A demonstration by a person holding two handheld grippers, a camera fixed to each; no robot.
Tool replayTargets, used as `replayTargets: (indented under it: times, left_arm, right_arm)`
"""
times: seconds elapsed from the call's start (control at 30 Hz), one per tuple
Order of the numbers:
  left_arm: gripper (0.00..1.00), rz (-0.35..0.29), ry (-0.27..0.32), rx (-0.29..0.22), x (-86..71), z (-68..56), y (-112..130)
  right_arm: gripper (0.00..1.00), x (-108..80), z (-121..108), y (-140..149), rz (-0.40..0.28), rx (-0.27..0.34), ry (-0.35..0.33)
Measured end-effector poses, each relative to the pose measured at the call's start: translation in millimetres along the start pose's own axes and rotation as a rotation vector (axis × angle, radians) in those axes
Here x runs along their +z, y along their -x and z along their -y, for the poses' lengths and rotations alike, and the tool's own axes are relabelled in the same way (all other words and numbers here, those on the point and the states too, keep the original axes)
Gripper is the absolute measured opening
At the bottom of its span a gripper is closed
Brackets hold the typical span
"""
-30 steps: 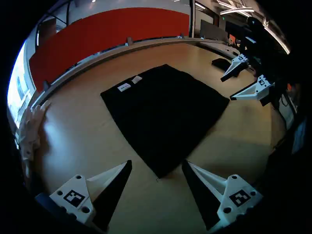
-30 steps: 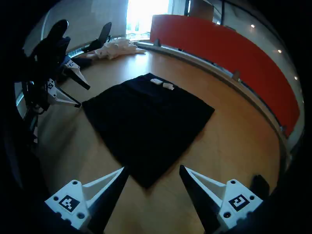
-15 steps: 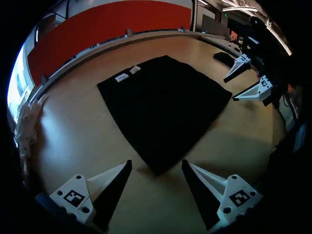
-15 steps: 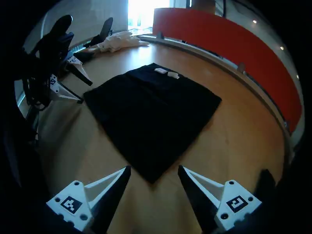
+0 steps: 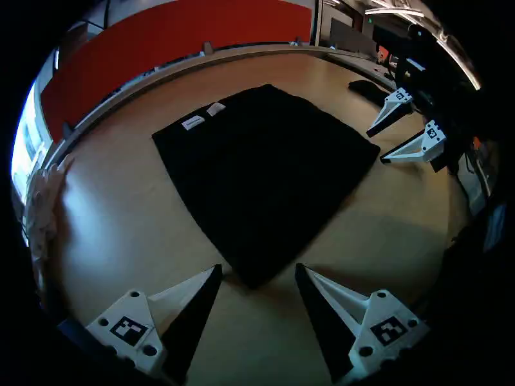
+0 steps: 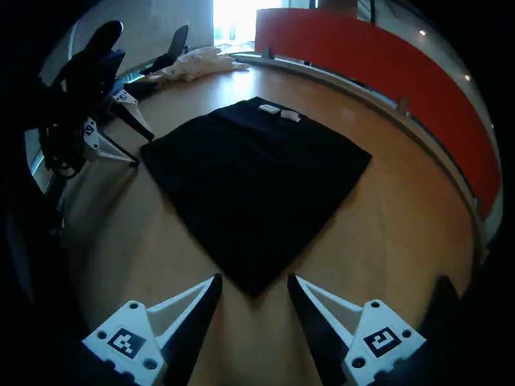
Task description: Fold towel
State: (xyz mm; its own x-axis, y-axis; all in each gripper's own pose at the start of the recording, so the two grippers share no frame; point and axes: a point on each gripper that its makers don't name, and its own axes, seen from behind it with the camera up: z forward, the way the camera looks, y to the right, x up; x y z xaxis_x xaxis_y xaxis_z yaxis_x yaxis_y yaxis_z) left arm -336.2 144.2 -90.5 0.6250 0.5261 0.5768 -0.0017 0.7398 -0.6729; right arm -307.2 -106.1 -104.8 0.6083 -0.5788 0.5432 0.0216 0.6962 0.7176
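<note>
Black towel (image 5: 270, 161) lies flat on the table (image 5: 122, 212), no fold seemingly begun; left tongs (image 5: 257, 267) and right tongs (image 6: 254, 278) hang open, empty, at its corners

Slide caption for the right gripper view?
Open right gripper facing near corner of flat black towel on wooden table.

black towel (image 6: 257, 186) corner — hand-held gripper (image 6: 254, 278) agape
</note>
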Motion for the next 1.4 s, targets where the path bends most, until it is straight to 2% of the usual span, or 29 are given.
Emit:
replayTargets:
  times: [0.2, 0.57, 0.83, 1.1, 1.3, 1.4]
  left_arm:
    - [0.75, 0.010, -0.008, 0.005, 0.2, 1.5, 0.7]
    - [0.70, 0.010, -0.012, 0.003, 0.7, -0.6, 0.9]
    - [0.51, 0.016, -0.003, 0.015, 1.1, -7.2, 0.4]
    - [0.23, 0.020, -0.016, 0.002, 1.3, -5.4, -0.6]
    - [0.13, 0.018, -0.022, -0.025, -0.3, -2.3, -1.6]
    - [0.12, 0.019, -0.018, -0.040, -1.3, -2.4, -2.3]
  right_arm:
    - [0.62, 1.1, 4.5, 2.6, 0.016, 0.013, -0.023]
    - [0.51, 1.3, 3.4, 1.6, 0.016, 0.017, -0.020]
    - [0.36, 1.7, 6.9, 0.6, 0.019, 0.014, -0.024]
    - [0.19, 0.7, 8.7, 0.5, 0.020, 0.019, -0.016]
    - [0.15, -2.2, 7.1, -1.1, 0.006, 0.034, -0.008]
    - [0.15, -3.5, 7.1, -3.2, -0.001, 0.031, -0.008]
